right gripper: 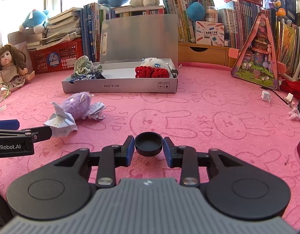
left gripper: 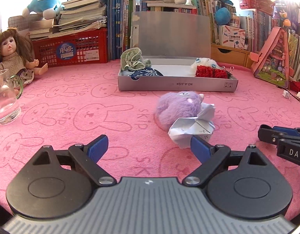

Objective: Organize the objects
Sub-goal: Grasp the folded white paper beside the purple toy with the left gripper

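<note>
Pink table cloth [right gripper: 208, 101] printed with rabbit outlines (lettered "SKIP"); silver-grey box [right gripper: 118, 86]; purple plush toy [left gripper: 177, 107]; white crumpled paper [left gripper: 190, 130]; red knitted piece [right gripper: 150, 72]; black cap [right gripper: 149, 143]; blue pads [left gripper: 97, 148].

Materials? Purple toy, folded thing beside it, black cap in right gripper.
Purple toy: plush, long fuzzy pile, matte. Folded thing: paper, white with printed marks, sharp creases. Black cap, between the right gripper pads: likely moulded plastic, smooth satin sheen; rubber not excluded.
</note>
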### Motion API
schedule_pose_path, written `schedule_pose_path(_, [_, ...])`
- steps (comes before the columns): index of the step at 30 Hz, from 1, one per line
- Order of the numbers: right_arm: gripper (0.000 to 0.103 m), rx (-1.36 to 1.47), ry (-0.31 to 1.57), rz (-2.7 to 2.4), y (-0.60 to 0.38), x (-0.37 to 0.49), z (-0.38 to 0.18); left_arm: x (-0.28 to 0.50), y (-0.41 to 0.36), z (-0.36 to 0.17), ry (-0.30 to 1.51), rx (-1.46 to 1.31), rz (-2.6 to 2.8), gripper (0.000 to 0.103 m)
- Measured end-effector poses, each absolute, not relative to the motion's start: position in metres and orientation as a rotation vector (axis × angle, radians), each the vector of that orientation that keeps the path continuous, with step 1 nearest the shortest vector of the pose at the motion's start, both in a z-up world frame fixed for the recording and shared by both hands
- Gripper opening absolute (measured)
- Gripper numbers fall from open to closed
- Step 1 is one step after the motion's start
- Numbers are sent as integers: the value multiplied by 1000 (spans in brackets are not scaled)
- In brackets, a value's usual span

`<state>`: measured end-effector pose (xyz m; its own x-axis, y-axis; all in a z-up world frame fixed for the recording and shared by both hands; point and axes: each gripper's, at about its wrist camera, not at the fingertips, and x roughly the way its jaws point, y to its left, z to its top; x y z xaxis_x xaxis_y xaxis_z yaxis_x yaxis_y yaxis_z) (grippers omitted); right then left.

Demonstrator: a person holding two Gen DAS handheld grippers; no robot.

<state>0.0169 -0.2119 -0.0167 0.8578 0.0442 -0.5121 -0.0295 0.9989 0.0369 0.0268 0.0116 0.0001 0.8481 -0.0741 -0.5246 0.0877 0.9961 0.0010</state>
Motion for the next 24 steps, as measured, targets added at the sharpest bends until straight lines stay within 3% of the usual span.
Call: schedule_pose_path(24, [40, 11, 512, 36, -210, 12, -10, -3, -20, 24, 391, 29, -256, 97])
